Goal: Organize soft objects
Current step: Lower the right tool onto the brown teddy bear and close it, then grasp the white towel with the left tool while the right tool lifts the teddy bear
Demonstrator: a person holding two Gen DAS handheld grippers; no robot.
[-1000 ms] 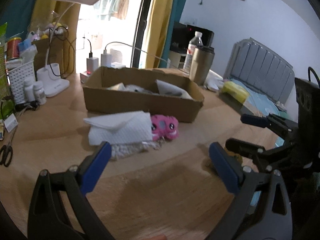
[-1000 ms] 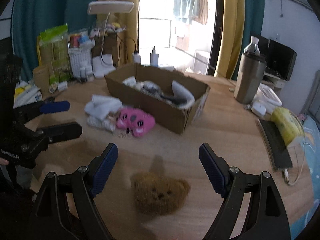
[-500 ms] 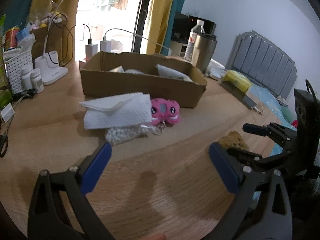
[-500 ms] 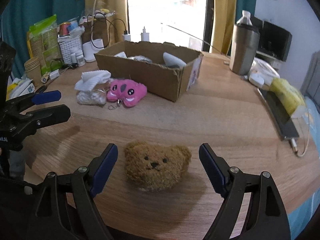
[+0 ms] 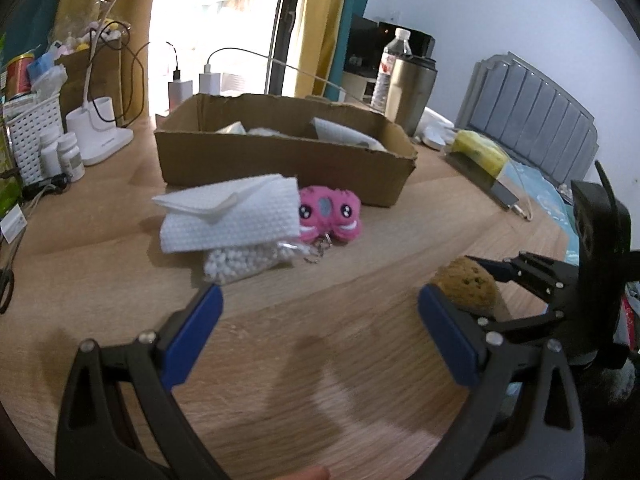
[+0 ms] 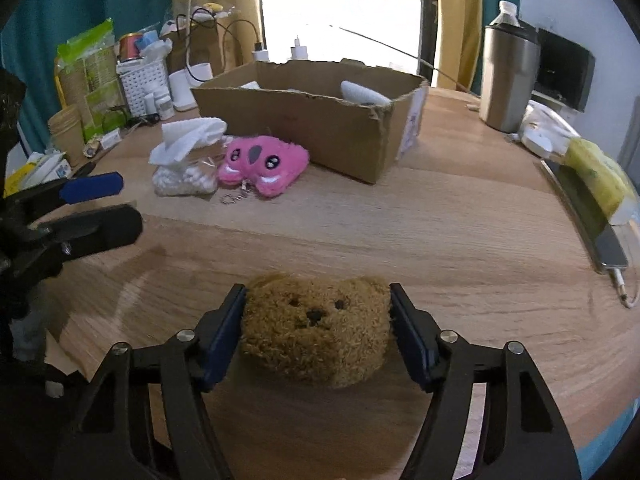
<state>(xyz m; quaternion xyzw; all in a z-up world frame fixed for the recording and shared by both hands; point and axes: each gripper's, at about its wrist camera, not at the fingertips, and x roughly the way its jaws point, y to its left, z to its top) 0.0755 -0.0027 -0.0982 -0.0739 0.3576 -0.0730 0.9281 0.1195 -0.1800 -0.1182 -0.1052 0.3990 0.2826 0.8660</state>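
Note:
A brown bear-head plush (image 6: 316,328) lies on the wooden table (image 6: 440,232) near its front edge. My right gripper (image 6: 318,300) straddles it, jaws closing, blue pads against the fur on both sides. In the left wrist view the bear (image 5: 466,284) shows between the right gripper's fingers (image 5: 520,276). My left gripper (image 5: 320,300) hangs open over bare wood, nothing between its pads. Ahead lie a pink plush (image 5: 332,216), a folded white cloth (image 5: 232,212) on a bag of white beads (image 5: 240,260), and an open cardboard box (image 5: 280,164) holding soft items.
A steel tumbler (image 6: 508,80) and a water bottle stand at the back right. A dark flat device with a yellow pack (image 6: 592,184) lies along the right edge. A white basket (image 6: 144,80), small bottles, a desk lamp and packets crowd the back left.
The right gripper came down over the bear and its jaws narrowed from wide apart to against the bear's sides. The left gripper stayed roughly in place, still open.

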